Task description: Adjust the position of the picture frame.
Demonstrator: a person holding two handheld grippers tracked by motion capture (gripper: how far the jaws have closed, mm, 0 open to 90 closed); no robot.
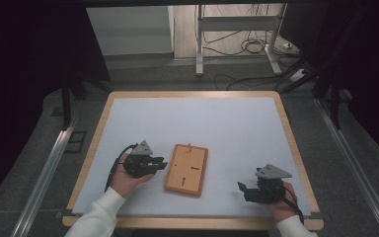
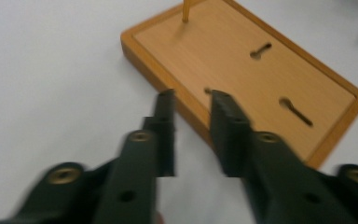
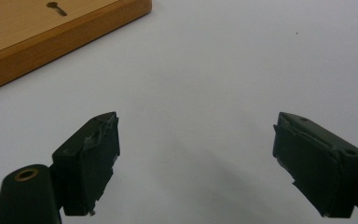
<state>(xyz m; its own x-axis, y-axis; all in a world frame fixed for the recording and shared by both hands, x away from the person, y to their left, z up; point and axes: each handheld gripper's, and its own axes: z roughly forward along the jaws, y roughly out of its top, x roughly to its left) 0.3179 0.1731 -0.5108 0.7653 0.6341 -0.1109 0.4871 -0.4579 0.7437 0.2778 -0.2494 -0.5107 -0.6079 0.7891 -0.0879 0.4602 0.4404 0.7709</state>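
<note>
High view, we see a flat rectangular orange-brown wooden board (image 1: 186, 169) lying on the white table (image 1: 227, 128), long axis running away from us, between our left gripper (image 1: 159, 164) and right gripper (image 1: 242, 190); left gripper view, narrow fingers (image 2: 165, 122) at the board's rim, keyhole slots in smooth grain; right gripper view, fingers (image 3: 91, 158) wide, holding nothing.

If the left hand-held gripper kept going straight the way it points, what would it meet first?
Probably the near long edge of the wooden board; the left hand-held gripper has its jaws slightly apart and seems just short of it, though depth is unclear.
</note>
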